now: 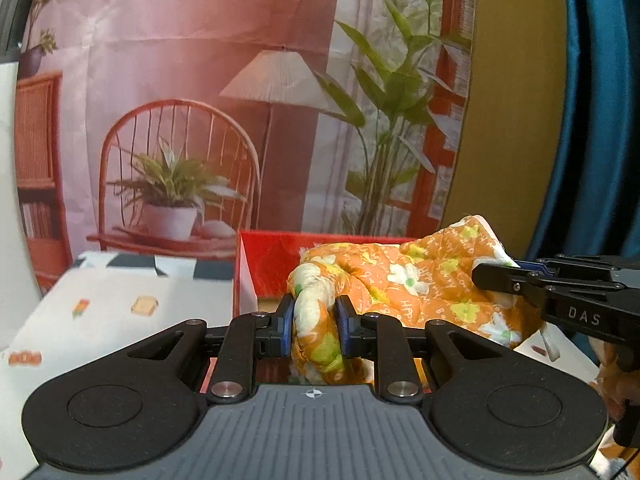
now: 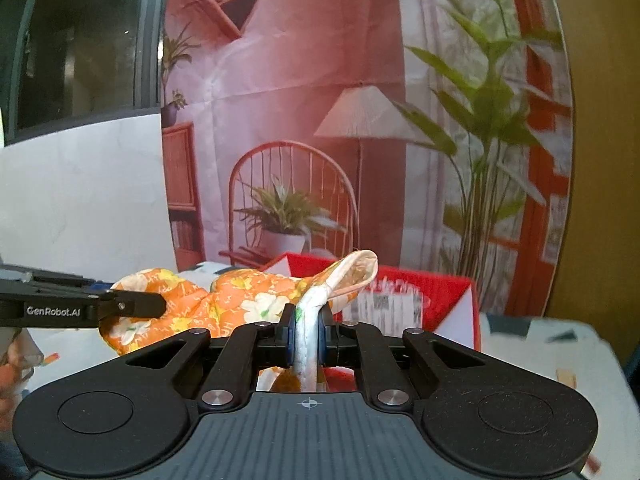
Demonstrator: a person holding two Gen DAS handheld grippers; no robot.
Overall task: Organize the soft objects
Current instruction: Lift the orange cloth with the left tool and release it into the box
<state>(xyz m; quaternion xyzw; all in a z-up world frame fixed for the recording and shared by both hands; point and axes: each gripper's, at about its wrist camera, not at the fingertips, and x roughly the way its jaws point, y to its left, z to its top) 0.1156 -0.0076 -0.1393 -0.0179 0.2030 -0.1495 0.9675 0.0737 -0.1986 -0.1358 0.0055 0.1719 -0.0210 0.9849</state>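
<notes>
Above the bench [image 1: 100,292], w/ its white cloth printed w/ small food pics, an orange flowered quilt [image 1: 400,280] hangs stretched between both tools. Left tool [image 1: 316,312] is clamped on a thick bunched fold at the quilt's left end; blue pads press into the fabric from both sides, jaws only a little apart b/c of the wad between them. Right tool [image 2: 307,332] is pinched tight on a thin white-edged corner of the quilt, jaws nearly together, a loose flap sticking up just past them to the right. In left wrist view the right tool comes in from the right edge, gripping the far-right corner; in right wrist view the left tool comes in from the left edge, at the quilt's other end. Quilt sags in the middle, just in front of and partly over a red box [image 1: 272,268] w/ white inner flaps, which sits on the bench at the far side. Behind: a printed backdrop [image 1: 200,100] showing chair, lamp, plants. Yellow wall & blue curtain at far right.
</notes>
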